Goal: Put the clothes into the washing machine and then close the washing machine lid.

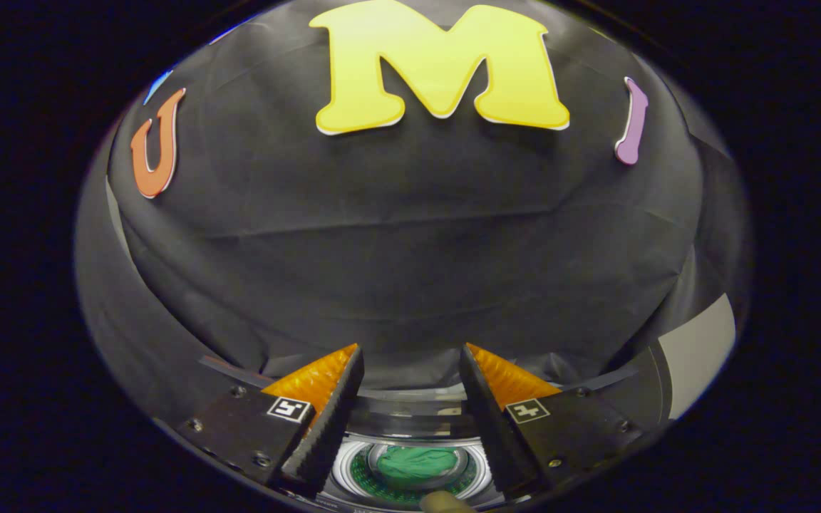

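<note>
Already the green clothes [415,462] are lying bundled inside the washing machine [410,474] drum, seen at six o'clock between the fingers, so closing the lid looks like the step in hand. Doing it well probably means finding the lid, which I cannot make out, and pressing it down squarely until it seats. The gripper [410,360] is hovering above the drum with its jaws standing wide apart, holding and touching nothing.
</note>
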Demonstrator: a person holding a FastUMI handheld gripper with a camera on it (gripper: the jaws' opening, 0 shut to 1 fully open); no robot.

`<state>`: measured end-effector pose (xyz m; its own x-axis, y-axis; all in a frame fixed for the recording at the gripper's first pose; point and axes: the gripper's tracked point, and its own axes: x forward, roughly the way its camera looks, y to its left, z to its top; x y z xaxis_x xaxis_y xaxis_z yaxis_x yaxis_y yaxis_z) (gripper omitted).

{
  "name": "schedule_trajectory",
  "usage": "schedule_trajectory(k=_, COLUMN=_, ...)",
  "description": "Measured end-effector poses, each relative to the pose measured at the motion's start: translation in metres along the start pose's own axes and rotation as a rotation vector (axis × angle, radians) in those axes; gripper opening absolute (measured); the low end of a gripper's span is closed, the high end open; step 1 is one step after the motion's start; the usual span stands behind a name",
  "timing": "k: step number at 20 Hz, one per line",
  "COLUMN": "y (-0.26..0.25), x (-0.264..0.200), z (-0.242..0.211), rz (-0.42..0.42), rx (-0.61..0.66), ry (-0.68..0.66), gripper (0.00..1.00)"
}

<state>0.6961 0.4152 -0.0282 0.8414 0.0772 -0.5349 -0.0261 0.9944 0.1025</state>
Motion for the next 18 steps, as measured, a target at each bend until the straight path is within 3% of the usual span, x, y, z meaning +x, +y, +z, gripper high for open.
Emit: schedule_trajectory(k=18, y=0.002, x=-0.052, z=-0.043, rz=0.014, rx=-0.031, ry=-0.084, gripper=0.87)
